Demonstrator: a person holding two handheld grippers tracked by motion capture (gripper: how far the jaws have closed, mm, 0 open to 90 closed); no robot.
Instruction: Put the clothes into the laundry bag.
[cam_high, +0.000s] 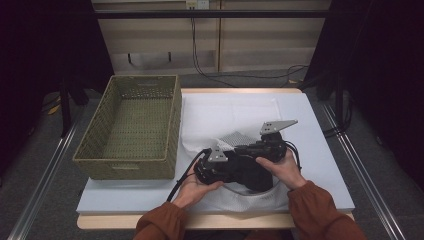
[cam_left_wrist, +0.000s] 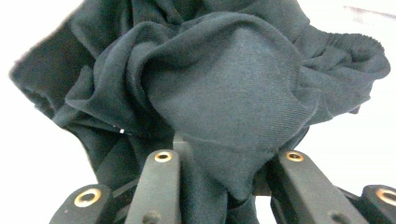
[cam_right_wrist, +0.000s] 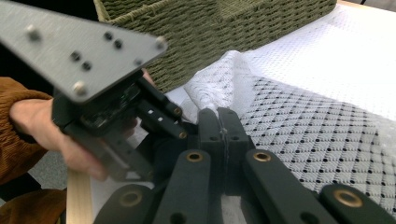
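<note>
I'm looking down on the table (cam_high: 320, 165), a white surface across the middle of the high view, with the woven basket (cam_high: 131, 125) standing open at its left side. A white mesh bag (cam_high: 235, 139) lies spread over the centre, its dotted netting running across the right half of the right gripper view (cam_right_wrist: 317, 126). Low in the centre of the high view sits the dark cloth (cam_high: 250, 175), bunched up on the mesh between my two hands. In the left gripper view that cloth (cam_left_wrist: 219, 88) is a crumpled heap right ahead, a fold hanging down between the jaws. My left gripper (cam_left_wrist: 224, 163) has that fold clenched between its pads. My right gripper (cam_right_wrist: 223, 128) has its jaws pressed flat together, pinching the edge of the mesh bag.
</note>
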